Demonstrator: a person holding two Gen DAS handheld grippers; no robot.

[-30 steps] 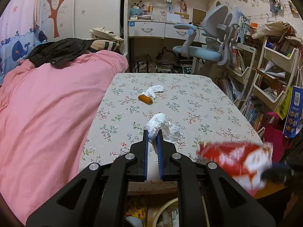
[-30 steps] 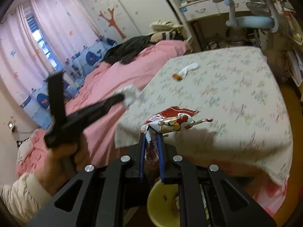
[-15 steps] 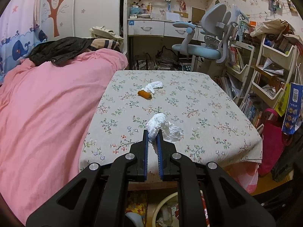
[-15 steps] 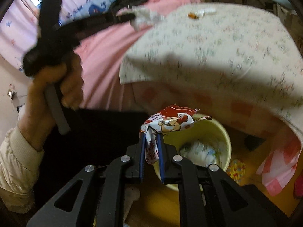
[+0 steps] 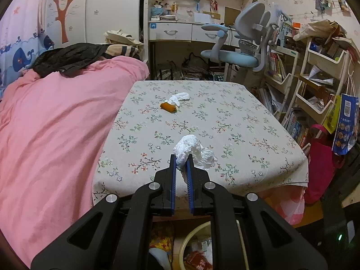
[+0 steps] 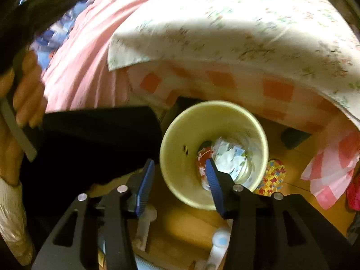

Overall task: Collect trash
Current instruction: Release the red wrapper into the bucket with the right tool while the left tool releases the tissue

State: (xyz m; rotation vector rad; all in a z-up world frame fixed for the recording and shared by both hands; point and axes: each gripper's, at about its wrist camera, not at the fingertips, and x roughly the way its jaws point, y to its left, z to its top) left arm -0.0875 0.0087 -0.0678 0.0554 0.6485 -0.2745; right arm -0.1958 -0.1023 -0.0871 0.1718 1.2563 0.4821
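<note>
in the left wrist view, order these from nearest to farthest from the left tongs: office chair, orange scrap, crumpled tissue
1. crumpled tissue, pinched in the left tongs
2. orange scrap, mid-table, slightly left
3. office chair, beyond the table, at the right

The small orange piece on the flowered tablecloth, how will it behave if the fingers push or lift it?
The orange piece looks short and rounded like a little cylinder, so a push would probably make it roll. It seems small, so likely light. A white tissue lies against one end, and may drag along or come up with it. Whether it is soft or hard I cannot tell.
</note>
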